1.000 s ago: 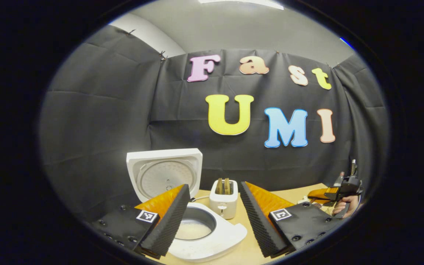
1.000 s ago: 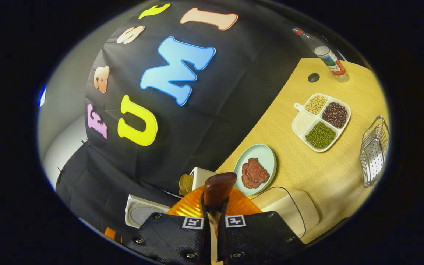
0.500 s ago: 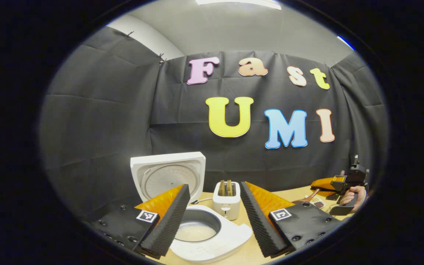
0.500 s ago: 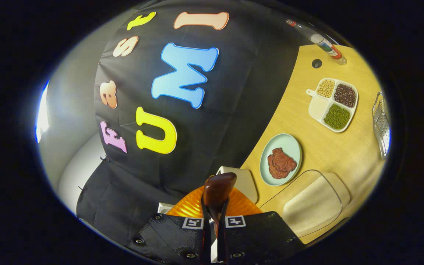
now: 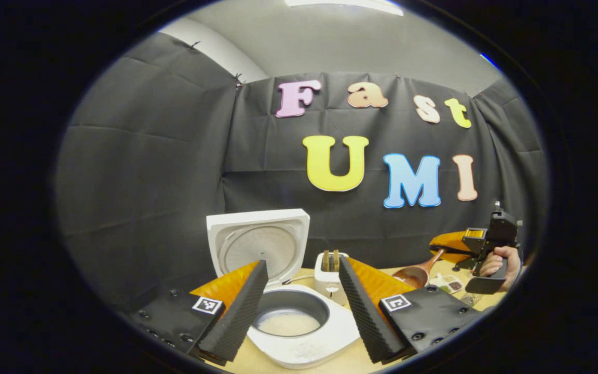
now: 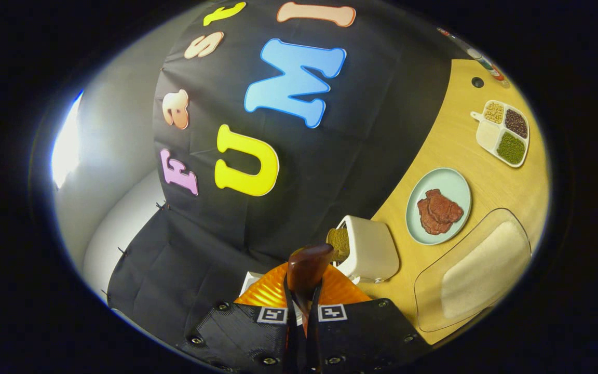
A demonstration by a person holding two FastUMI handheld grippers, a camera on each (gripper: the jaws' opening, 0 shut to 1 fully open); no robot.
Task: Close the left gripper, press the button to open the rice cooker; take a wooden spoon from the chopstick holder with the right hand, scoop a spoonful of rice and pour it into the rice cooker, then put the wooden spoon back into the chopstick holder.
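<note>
The white rice cooker [image 5: 325, 337] stands with its lid [image 5: 257, 246] raised, and white rice lies in the grey inner pot [image 5: 288, 317]. My left gripper [image 5: 301, 306] hangs open just in front of and above the pot, with nothing between its fingers. In the left gripper view my right gripper [image 5: 478, 244] is at the far right, held by a hand [image 5: 499, 259], and the wooden spoon [image 5: 416, 275] sticks out of it toward the cooker. In the right gripper view my right gripper [image 6: 301, 298] is shut on the spoon's handle, with the brown spoon bowl [image 6: 307, 265] ahead. I cannot tell whether rice lies in the spoon.
A white toaster [image 6: 369, 252] with bread stands behind the cooker. To its right on the wooden table [image 6: 496, 182] are a pale green plate [image 6: 454, 182] of meat, a clear tub [image 6: 478, 270] of rice, a divided tray [image 6: 504, 132] of beans and a bottle [image 6: 486, 57].
My right gripper has carried the spoon leftward toward the toaster and cooker, rising a little. The left gripper stays open and has shifted slightly, so the cooker sits more central.
</note>
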